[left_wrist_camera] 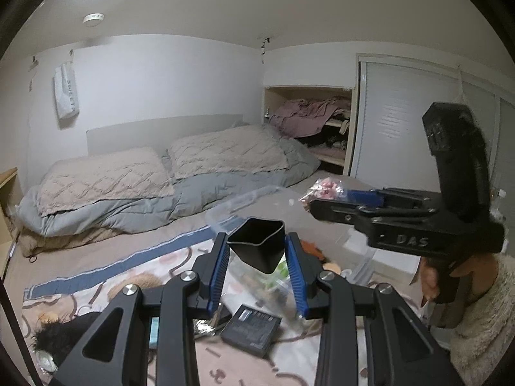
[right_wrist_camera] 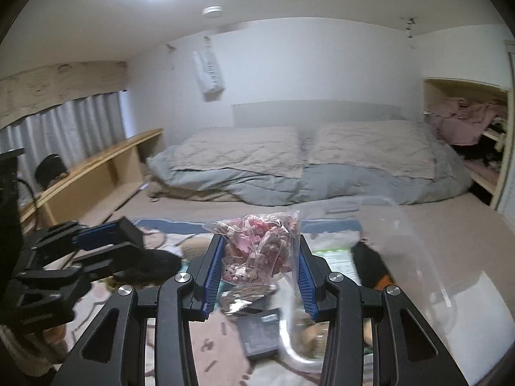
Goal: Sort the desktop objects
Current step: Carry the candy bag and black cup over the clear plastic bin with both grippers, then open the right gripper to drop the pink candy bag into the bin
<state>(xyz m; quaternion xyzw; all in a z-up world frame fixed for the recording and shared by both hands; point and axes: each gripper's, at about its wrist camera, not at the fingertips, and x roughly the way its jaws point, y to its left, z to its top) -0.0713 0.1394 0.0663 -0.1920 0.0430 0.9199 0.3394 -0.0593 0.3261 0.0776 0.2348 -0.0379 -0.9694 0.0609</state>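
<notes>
Jaws, both sets closed on cargo: my left gripper [left_wrist_camera: 257, 254] pinches a small black plastic cup [left_wrist_camera: 257, 244], my right gripper [right_wrist_camera: 260, 254] a clear bag of pink pieces [right_wrist_camera: 260, 241].

Both items I hold raised above the patterned blanket [left_wrist_camera: 96, 276]. Cup's inside: cannot tell. Beneath: clear plastic storage bin [right_wrist_camera: 428, 257] holding a green-printed packet [right_wrist_camera: 338, 257]; flat dark box [left_wrist_camera: 252, 329] beside it; black furry item [left_wrist_camera: 61, 334] at left. Grey bedding [right_wrist_camera: 322, 180] lies well beyond.

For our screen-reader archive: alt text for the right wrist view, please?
The right gripper holds a clear bag of pink bits above a patterned blanket. The left gripper holds a black cup; a bed lies behind.
</notes>
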